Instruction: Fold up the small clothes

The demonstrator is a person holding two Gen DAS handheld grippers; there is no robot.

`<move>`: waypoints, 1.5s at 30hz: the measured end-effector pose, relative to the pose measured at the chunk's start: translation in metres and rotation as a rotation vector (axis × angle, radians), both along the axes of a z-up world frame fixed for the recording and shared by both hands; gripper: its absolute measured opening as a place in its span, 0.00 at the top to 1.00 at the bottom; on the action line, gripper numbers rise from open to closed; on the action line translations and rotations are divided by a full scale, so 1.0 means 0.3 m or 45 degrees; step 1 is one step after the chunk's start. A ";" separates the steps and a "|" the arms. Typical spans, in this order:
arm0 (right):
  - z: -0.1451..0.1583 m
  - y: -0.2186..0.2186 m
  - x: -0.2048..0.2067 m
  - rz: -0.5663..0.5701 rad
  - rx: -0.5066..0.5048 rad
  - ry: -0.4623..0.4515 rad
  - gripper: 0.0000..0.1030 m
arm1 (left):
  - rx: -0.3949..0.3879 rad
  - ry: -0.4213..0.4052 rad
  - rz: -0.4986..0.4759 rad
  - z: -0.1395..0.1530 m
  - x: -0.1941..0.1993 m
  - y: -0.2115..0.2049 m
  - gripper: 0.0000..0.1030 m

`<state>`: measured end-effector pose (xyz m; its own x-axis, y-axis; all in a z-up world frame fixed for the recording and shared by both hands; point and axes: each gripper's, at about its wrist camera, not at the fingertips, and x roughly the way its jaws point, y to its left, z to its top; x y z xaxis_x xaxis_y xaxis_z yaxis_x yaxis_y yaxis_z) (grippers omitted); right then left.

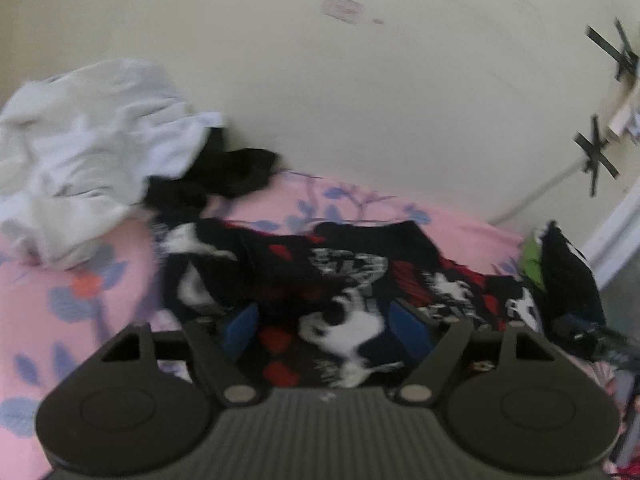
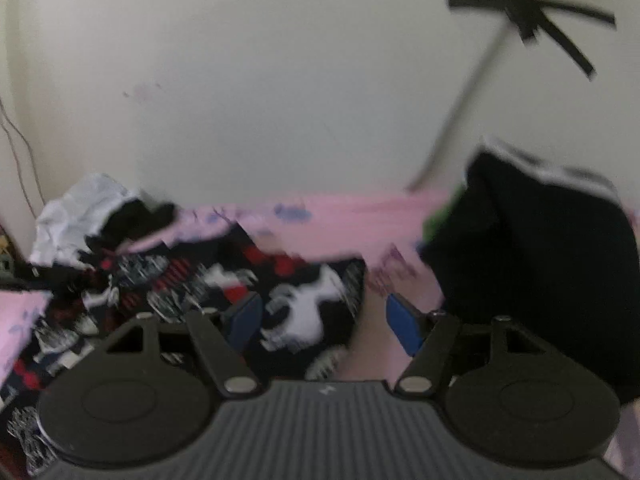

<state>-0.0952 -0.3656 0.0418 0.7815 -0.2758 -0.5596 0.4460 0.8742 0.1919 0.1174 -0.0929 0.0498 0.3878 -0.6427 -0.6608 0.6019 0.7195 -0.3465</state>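
A black, red and white patterned garment [image 1: 344, 280] lies spread on the pink floral bedsheet [image 1: 60, 292]. My left gripper [image 1: 326, 330] is open just above it, blue pads wide apart. In the right wrist view the same garment [image 2: 224, 292] lies left of centre. My right gripper [image 2: 324, 322] is open over the garment's right edge, its right pad over bare pink sheet [image 2: 360, 212]. Both views are blurred.
A white garment [image 1: 80, 148] and a black one [image 1: 224, 176] are heaped at the back left against the cream wall [image 1: 360, 100]. A black folded pile with green [image 2: 540, 264] sits at the right. A cable is taped to the wall [image 2: 524, 12].
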 end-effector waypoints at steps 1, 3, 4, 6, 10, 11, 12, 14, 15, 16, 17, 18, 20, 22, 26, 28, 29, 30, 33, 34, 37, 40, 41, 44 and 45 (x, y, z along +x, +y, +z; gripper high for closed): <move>-0.009 -0.001 0.015 0.004 0.016 0.000 0.40 | 0.008 0.010 -0.008 0.001 0.000 -0.024 0.16; -0.019 0.004 0.040 0.014 0.038 0.000 0.40 | 0.014 0.070 -0.008 -0.007 0.012 -0.058 0.12; -0.026 0.004 0.051 0.018 0.046 -0.001 0.40 | 0.006 0.111 -0.003 -0.012 0.023 -0.068 0.12; -0.039 -0.001 0.056 0.030 0.062 -0.010 0.40 | -0.062 0.176 -0.003 -0.007 0.032 -0.062 0.11; -0.063 -0.015 0.043 0.050 0.096 -0.030 0.39 | -0.131 0.242 0.033 0.006 0.058 -0.053 0.01; -0.065 -0.014 0.042 0.028 0.100 -0.033 0.40 | -0.124 0.250 0.041 0.008 0.064 -0.053 0.01; -0.056 -0.008 0.036 -0.003 0.081 -0.049 0.41 | -0.117 0.246 0.048 0.012 0.069 -0.051 0.01; -0.004 0.023 0.027 0.037 0.029 -0.122 0.36 | -0.109 0.210 0.065 0.031 0.077 -0.037 0.01; 0.023 0.038 0.034 0.089 0.026 -0.147 0.36 | -0.112 0.194 0.080 0.043 0.083 -0.022 0.01; 0.049 0.056 0.053 0.169 0.042 -0.161 0.37 | -0.123 0.188 0.097 0.055 0.093 -0.004 0.01; 0.071 0.076 0.080 0.249 0.065 -0.165 0.38 | -0.138 0.188 0.114 0.062 0.101 0.012 0.01; 0.089 0.102 0.118 0.323 0.085 -0.162 0.38 | -0.157 0.189 0.134 0.070 0.108 0.035 0.01; 0.101 0.162 0.217 0.450 0.125 -0.120 0.38 | -0.184 0.187 0.159 0.082 0.113 0.070 0.01; 0.084 0.234 0.329 0.544 0.138 -0.053 0.39 | -0.196 0.185 0.163 0.092 0.109 0.101 0.01; 0.003 0.354 0.506 0.669 0.175 0.078 0.38 | -0.129 0.164 0.129 0.091 0.085 0.116 0.01; -0.021 0.417 0.522 0.799 0.258 0.066 0.30 | -0.093 0.163 0.100 0.081 0.073 0.118 0.01; -0.012 0.449 0.499 0.861 0.233 0.013 0.29 | -0.080 0.162 0.087 0.077 0.069 0.121 0.01; 0.002 0.475 0.468 0.978 0.250 -0.041 0.29 | -0.070 0.157 0.077 0.072 0.067 0.121 0.01; 0.027 0.503 0.374 1.141 0.208 -0.128 0.29 | -0.052 0.151 0.053 0.059 0.066 0.108 0.01; 0.030 0.499 0.354 1.127 0.161 -0.126 0.29 | -0.046 0.154 0.045 0.052 0.067 0.098 0.01; 0.027 0.440 0.308 1.059 0.164 -0.122 0.30 | -0.005 0.151 0.016 0.030 0.055 0.062 0.05; 0.037 0.369 0.248 0.969 0.175 -0.143 0.30 | 0.045 0.134 -0.024 0.008 0.026 0.022 0.06; 0.039 0.350 0.228 0.935 0.172 -0.146 0.30 | 0.070 0.120 -0.042 0.004 0.011 0.006 0.06; 0.045 0.262 0.165 0.799 0.114 -0.196 0.30 | 0.167 0.034 -0.084 0.005 -0.034 -0.049 0.04; 0.055 0.222 0.146 0.712 0.092 -0.208 0.30 | 0.209 0.012 -0.092 0.002 -0.043 -0.074 0.04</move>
